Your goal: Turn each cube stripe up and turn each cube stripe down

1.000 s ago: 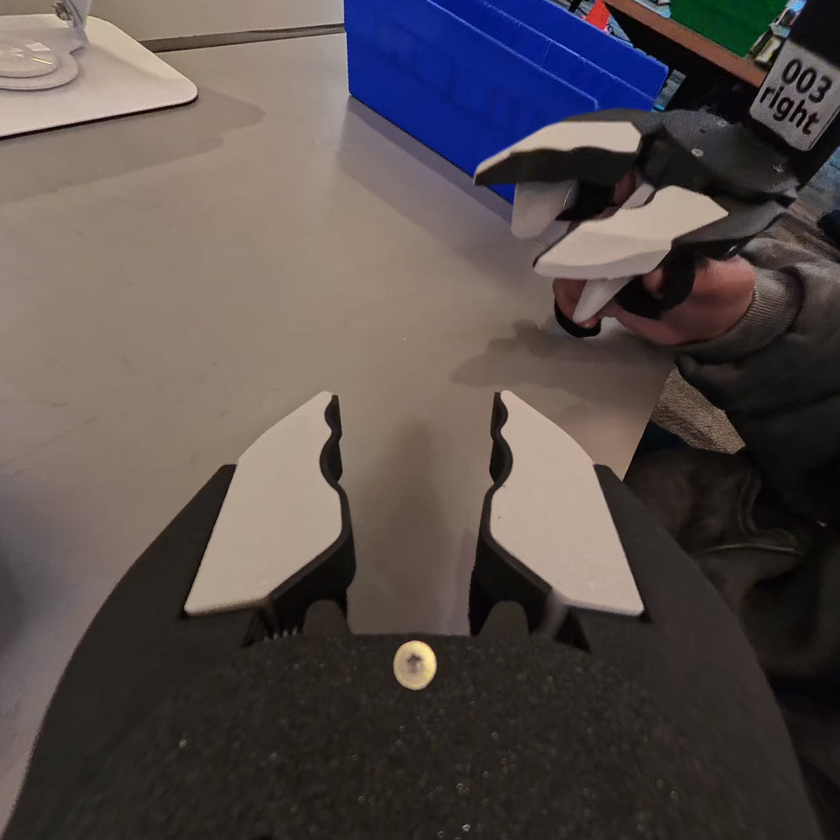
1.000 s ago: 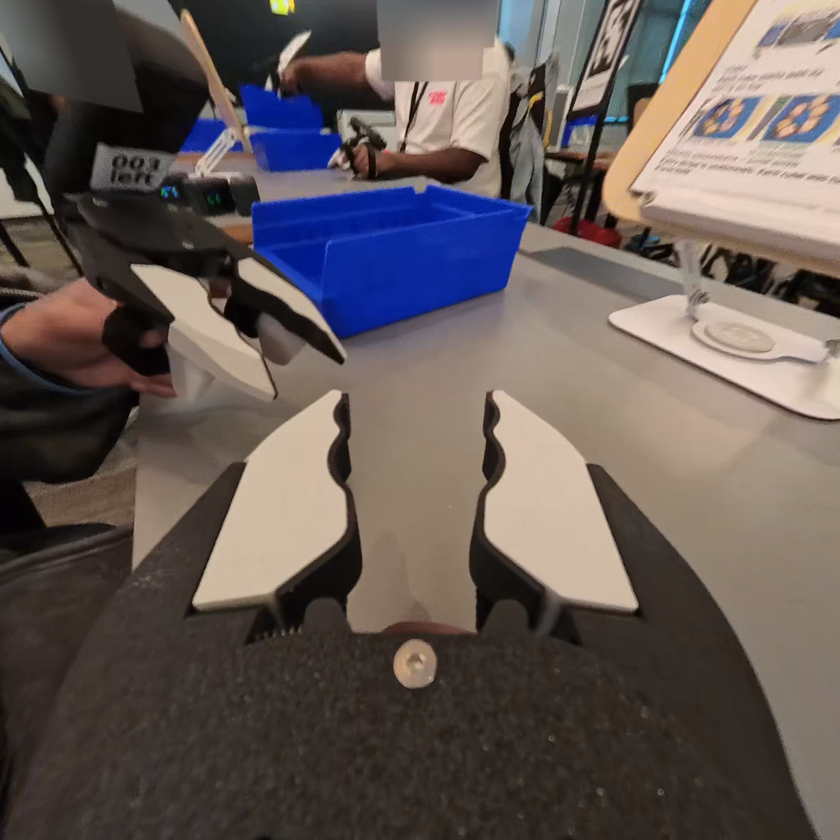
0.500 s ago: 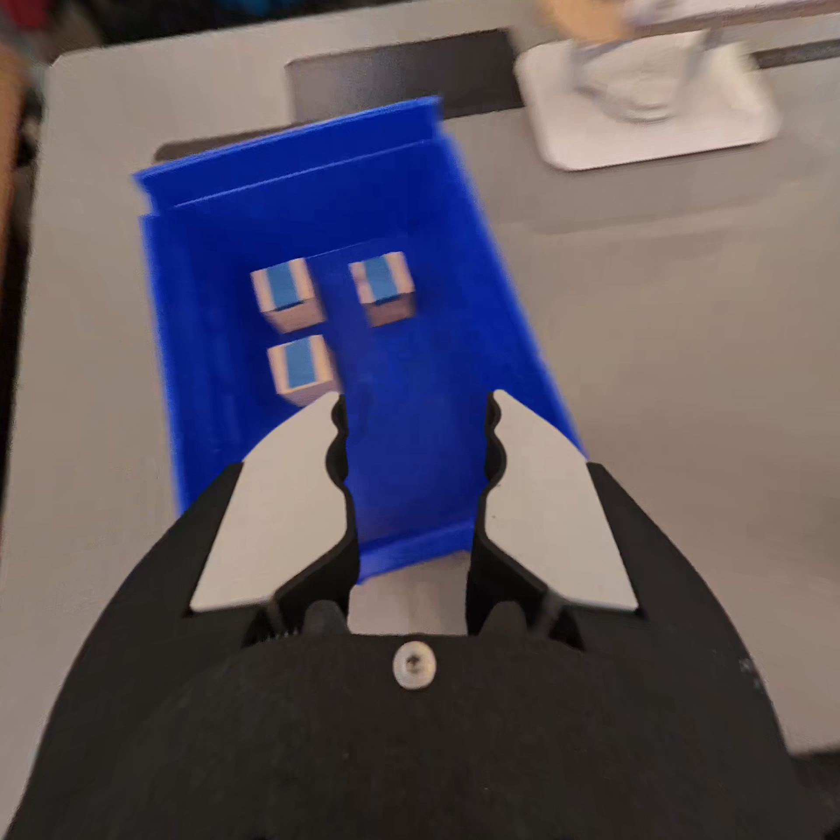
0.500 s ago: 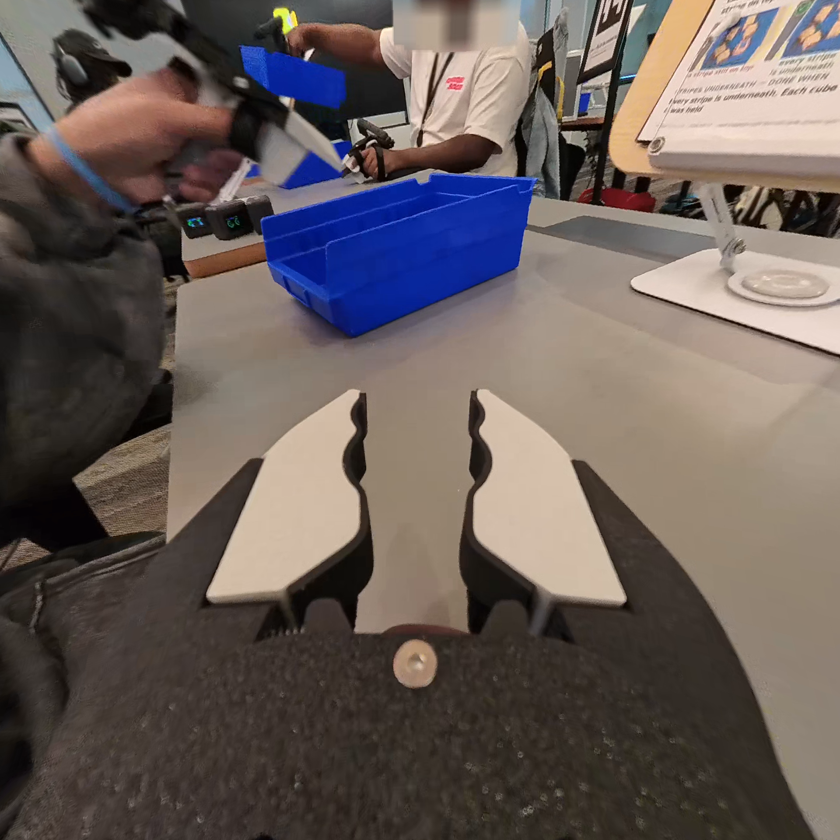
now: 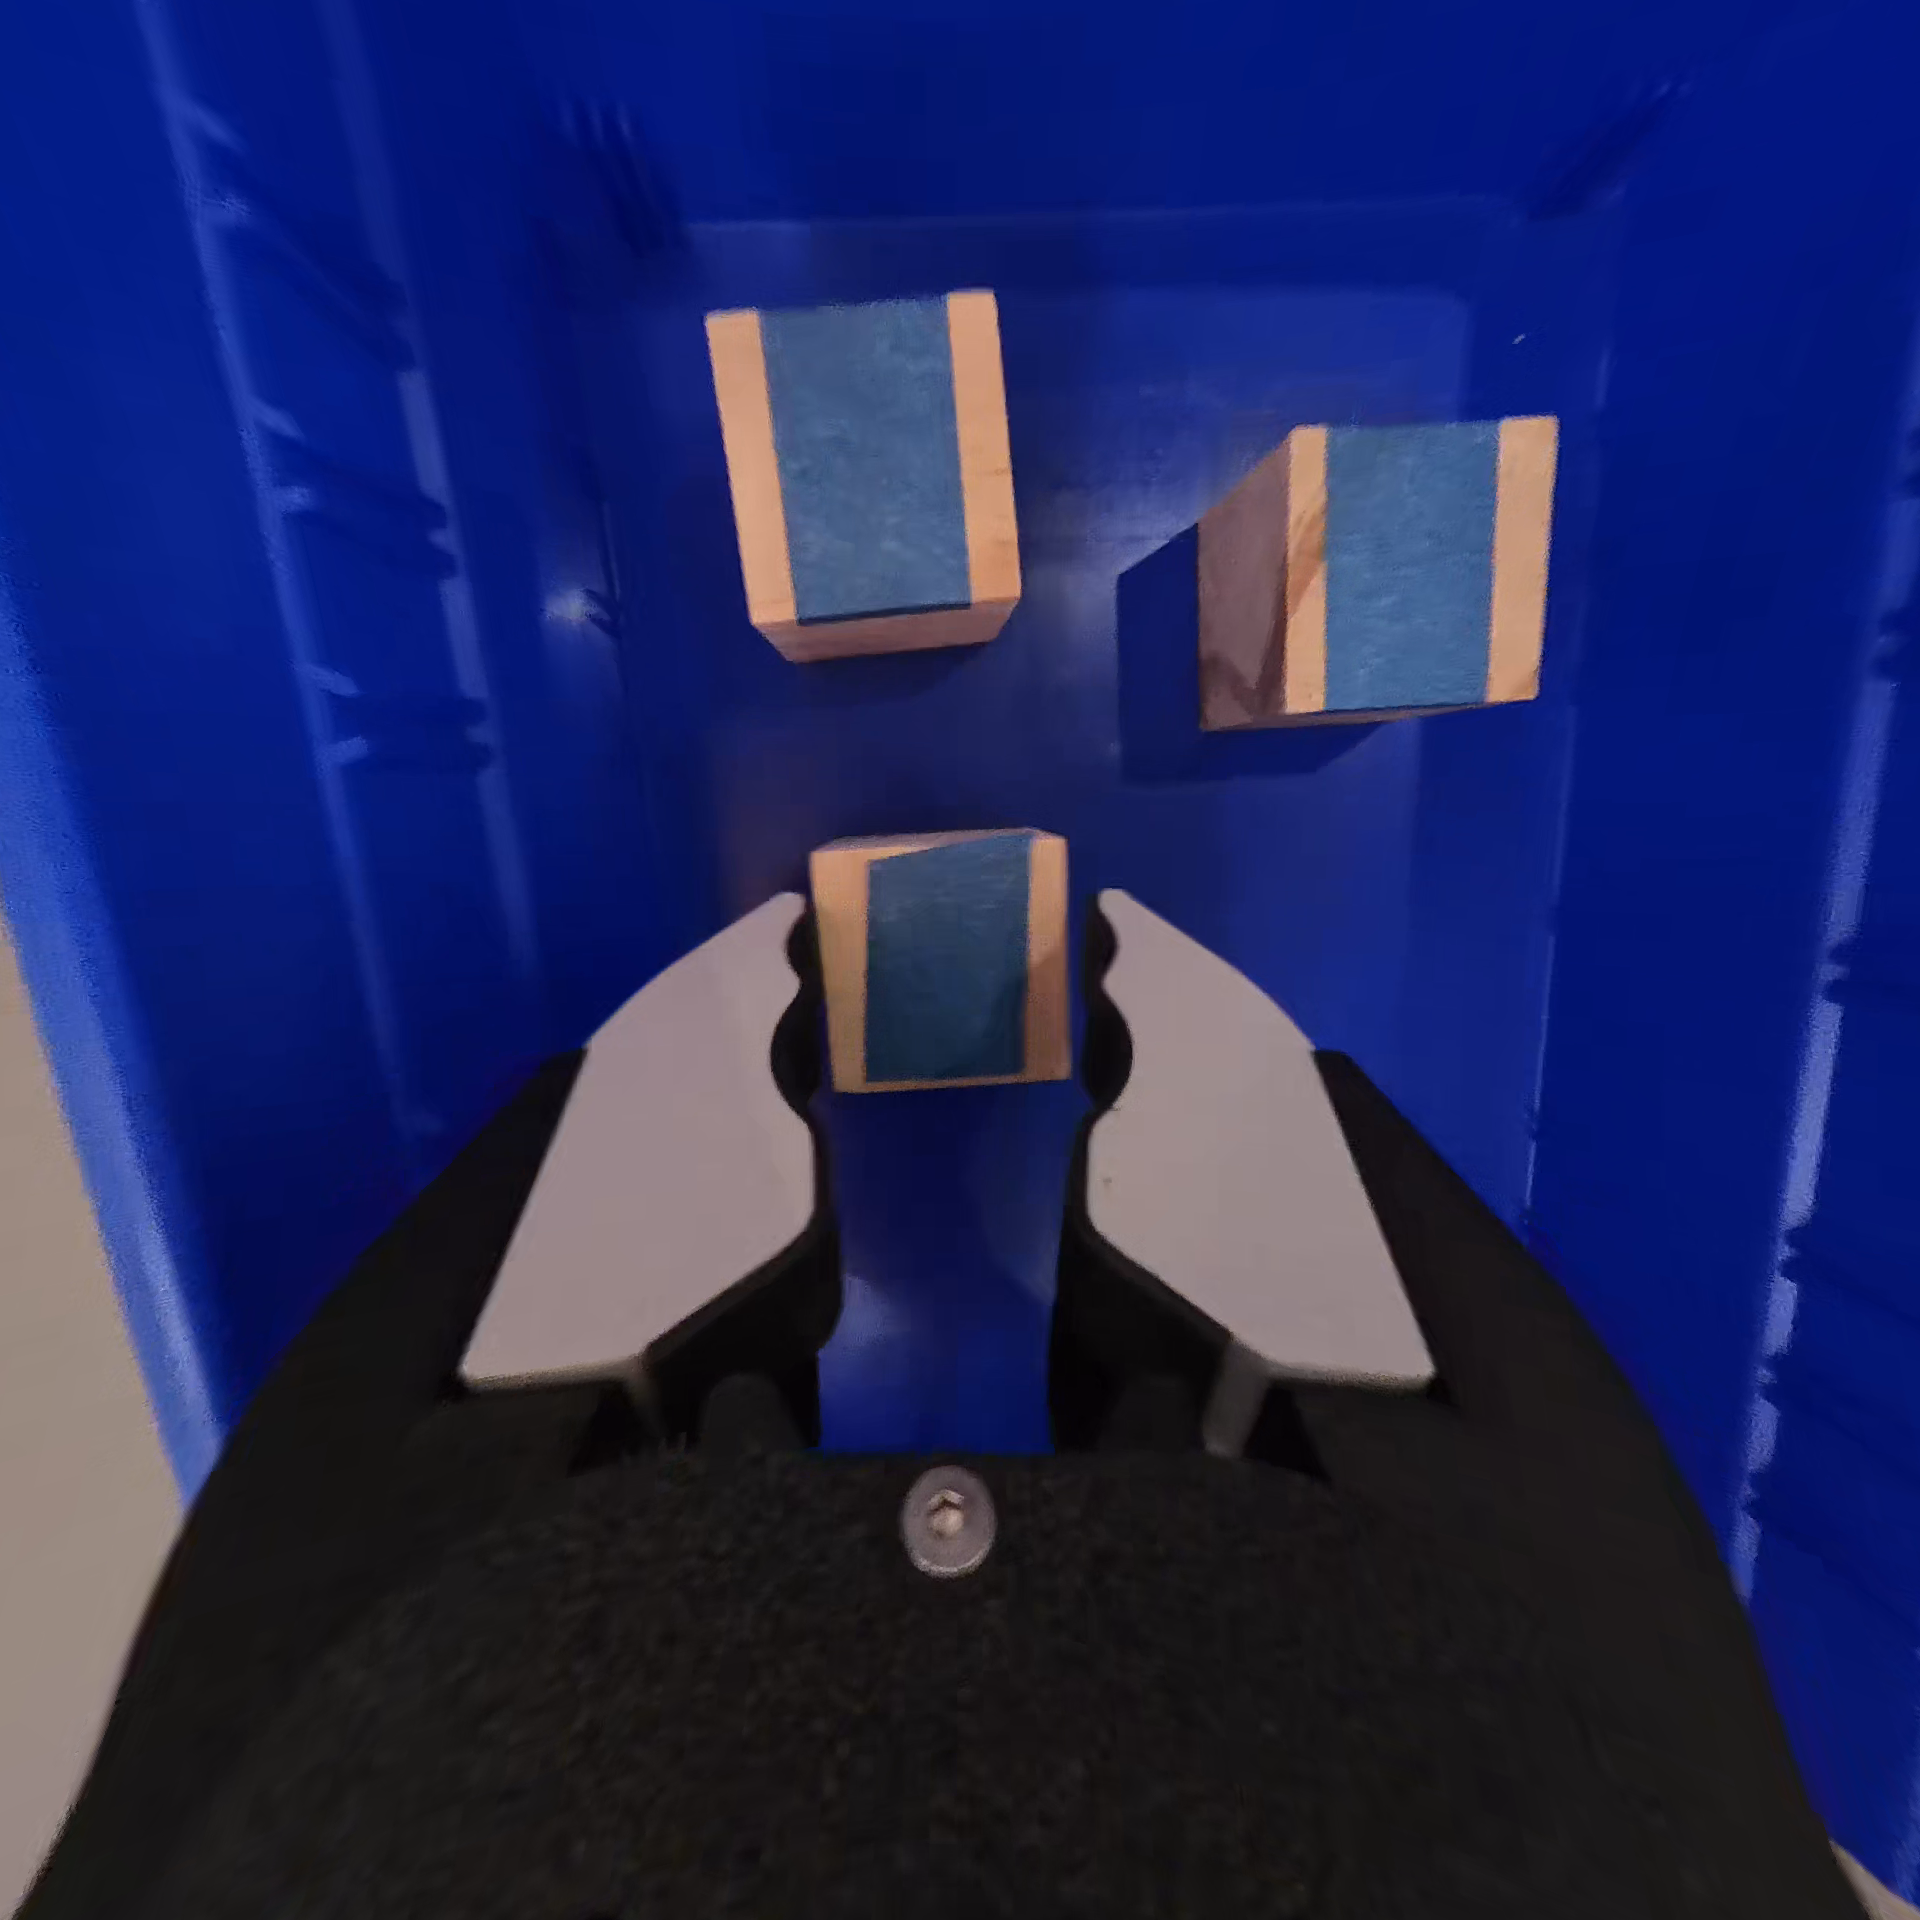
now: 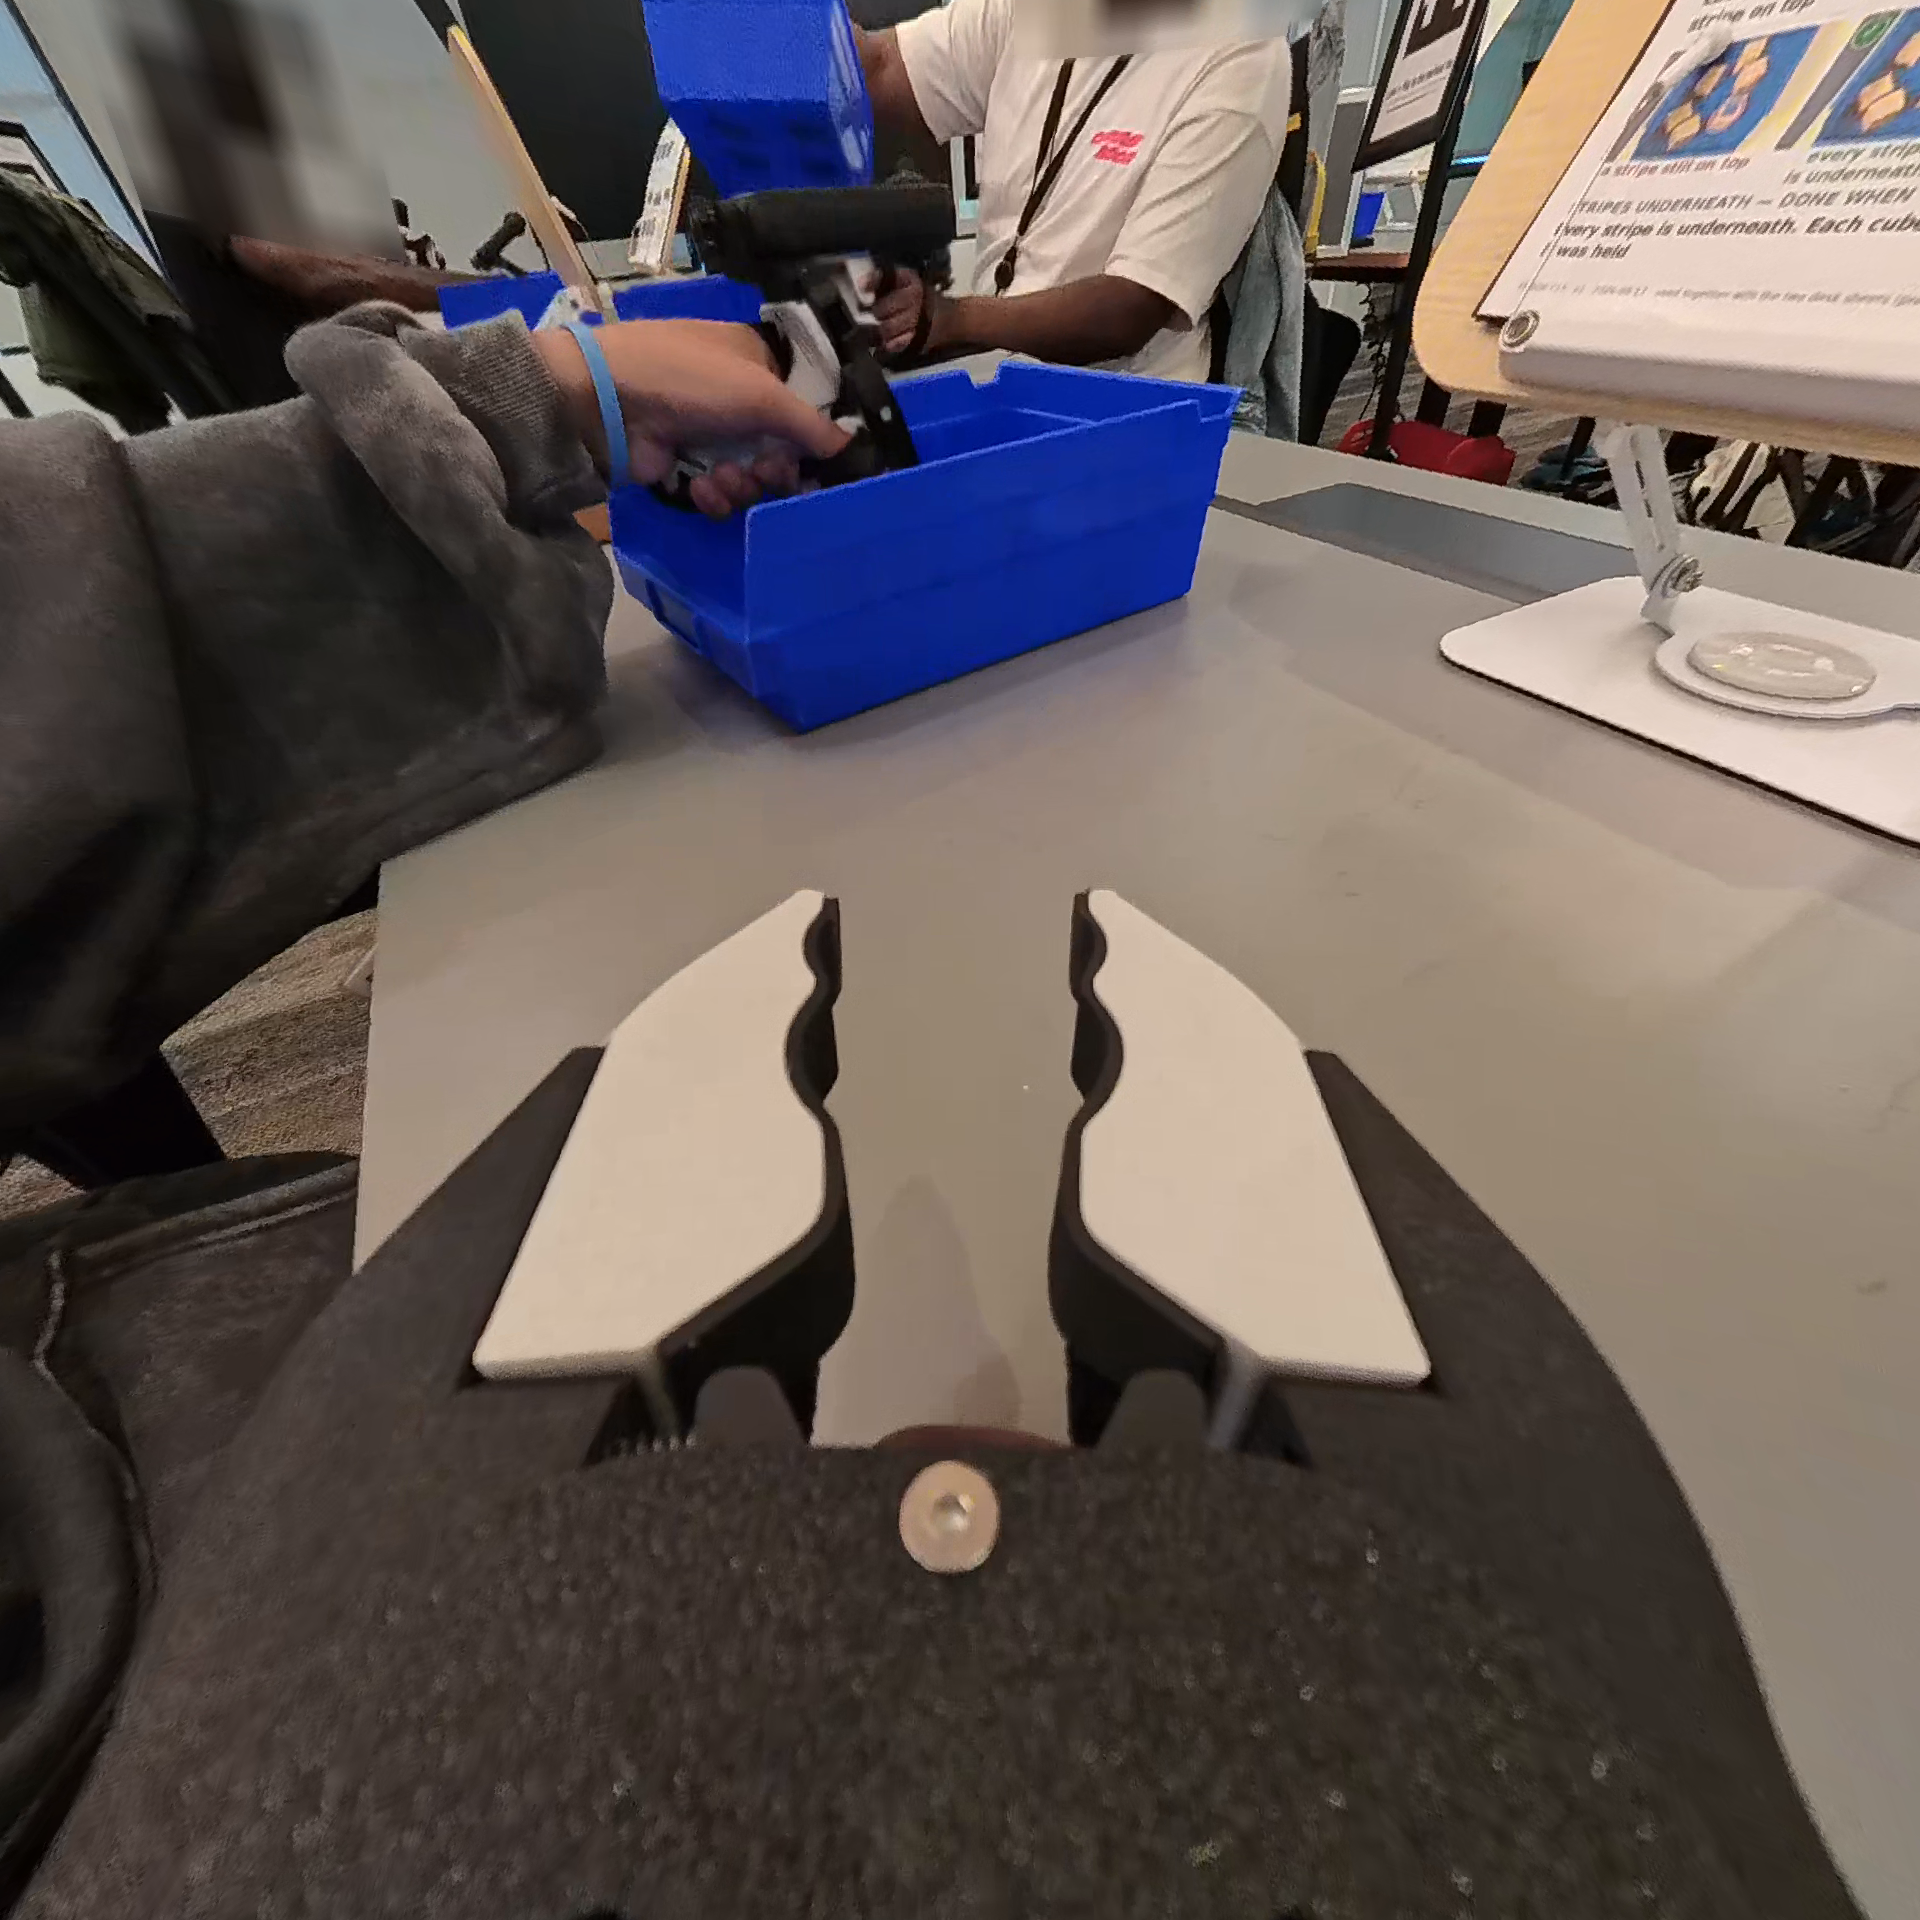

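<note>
Down inside the blue bin (image 5: 312, 623) the left gripper (image 5: 940, 935) is seen, its fingers spread just wider than the nearest cube (image 5: 940, 961), which sits between the tips with a sliver of gap on each side; no firm grip can be made out. Blue stripes are shown facing up on all three cubes: the nearest one, a second cube (image 5: 868, 468) beyond it, and a third cube (image 5: 1413, 566) off to the right, each apart from the others. The right gripper (image 6: 951, 935) is held low over the grey table (image 6: 1351, 883), fingers parted, nothing between them, well short of the bin.
</note>
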{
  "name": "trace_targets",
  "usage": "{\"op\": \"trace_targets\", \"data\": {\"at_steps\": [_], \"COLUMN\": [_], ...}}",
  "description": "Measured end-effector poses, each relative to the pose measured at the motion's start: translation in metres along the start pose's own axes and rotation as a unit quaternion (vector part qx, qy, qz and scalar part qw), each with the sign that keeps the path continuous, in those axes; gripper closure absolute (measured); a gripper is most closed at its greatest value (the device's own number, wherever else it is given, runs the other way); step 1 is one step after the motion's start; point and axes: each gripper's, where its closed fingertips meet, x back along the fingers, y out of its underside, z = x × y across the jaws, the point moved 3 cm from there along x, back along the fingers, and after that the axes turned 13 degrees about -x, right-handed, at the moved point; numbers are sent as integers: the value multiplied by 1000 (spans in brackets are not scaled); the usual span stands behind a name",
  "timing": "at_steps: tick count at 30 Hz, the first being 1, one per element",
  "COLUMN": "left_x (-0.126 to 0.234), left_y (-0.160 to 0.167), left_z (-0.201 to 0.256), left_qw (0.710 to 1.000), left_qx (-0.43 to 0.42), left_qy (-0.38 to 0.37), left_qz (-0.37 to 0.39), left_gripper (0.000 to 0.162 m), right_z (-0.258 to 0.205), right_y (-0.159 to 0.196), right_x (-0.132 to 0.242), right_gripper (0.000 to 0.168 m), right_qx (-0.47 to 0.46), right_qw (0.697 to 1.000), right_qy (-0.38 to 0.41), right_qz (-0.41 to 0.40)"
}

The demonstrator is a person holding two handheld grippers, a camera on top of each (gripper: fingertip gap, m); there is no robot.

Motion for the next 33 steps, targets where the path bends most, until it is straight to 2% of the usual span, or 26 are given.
{"op": "trace_targets", "data": {"at_steps": [4,7,11,15,19,22,27,30,33], "left_x": [0,17,78,142,167,161,145,143,142], "left_y": [6,7,-1,1,18,30,54,67,80], "left_z": [4,10,32,88,163,206,277,314,343], "left_qw": [1000,1000,992,970,940,919,877,829,752], "left_qx": [-1,-18,-25,-71,-126,-136,-175,-150,-86], "left_qy": [8,6,21,67,162,238,363,490,632], "left_qz": [-2,23,122,225,273,282,261,225,163], "left_gripper": [118,118,118,118,118,118,118,118,118], "right_z": [-1,-1,1,10,21,24,16,0,-20], "right_y": [3,3,0,-12,-27,-25,-20,-22,-23], "right_x": [-2,-1,2,13,28,29,21,15,10], "right_gripper": [126,127,128,127,126,123,113,103,100], "right_qx": [1,7,10,38,29,16,59,95,150], "right_qw": [1000,1000,1000,999,997,997,995,992,985], "right_qy": [1,5,11,32,49,50,55,50,53], "right_qz": [-9,-8,1,16,61,62,56,68,73]}}
